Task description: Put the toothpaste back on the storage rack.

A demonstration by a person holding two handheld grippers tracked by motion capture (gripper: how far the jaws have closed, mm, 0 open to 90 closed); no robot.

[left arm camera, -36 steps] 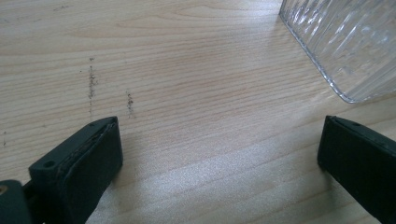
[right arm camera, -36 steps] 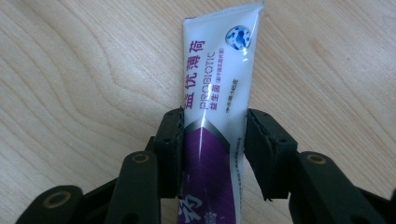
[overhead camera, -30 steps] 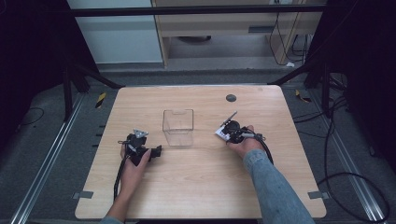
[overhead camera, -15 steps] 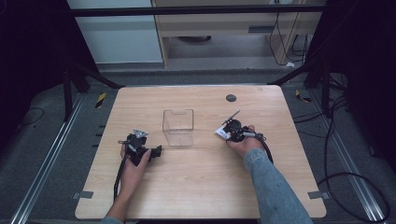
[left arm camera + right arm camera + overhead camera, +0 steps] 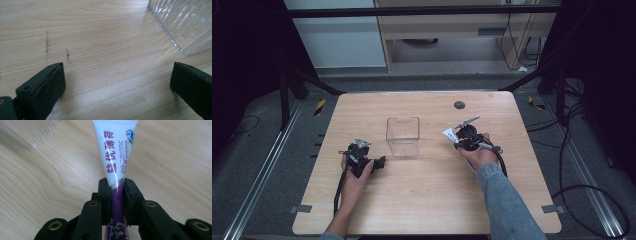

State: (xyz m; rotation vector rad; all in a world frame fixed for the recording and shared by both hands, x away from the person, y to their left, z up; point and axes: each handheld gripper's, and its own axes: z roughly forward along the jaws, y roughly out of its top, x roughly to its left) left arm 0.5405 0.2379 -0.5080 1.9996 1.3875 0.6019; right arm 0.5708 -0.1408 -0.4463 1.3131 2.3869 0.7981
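Low over table (image 5: 422, 200), right hand-held gripper (image 5: 117, 185) clamping toothpaste tube (image 5: 117, 152)

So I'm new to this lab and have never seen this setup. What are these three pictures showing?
A person sits at a wooden table holding a hand-held gripper in each hand. The high view looks down from above. The other two come from cameras riding on the grippers, looking along their black jaws. The left gripper is open, with nothing between its jaws, close to a clear box that stands mid-table. The right gripper is shut on a white and purple tube printed "PROBIOTIC". A small dark disc lies near the table's far edge.
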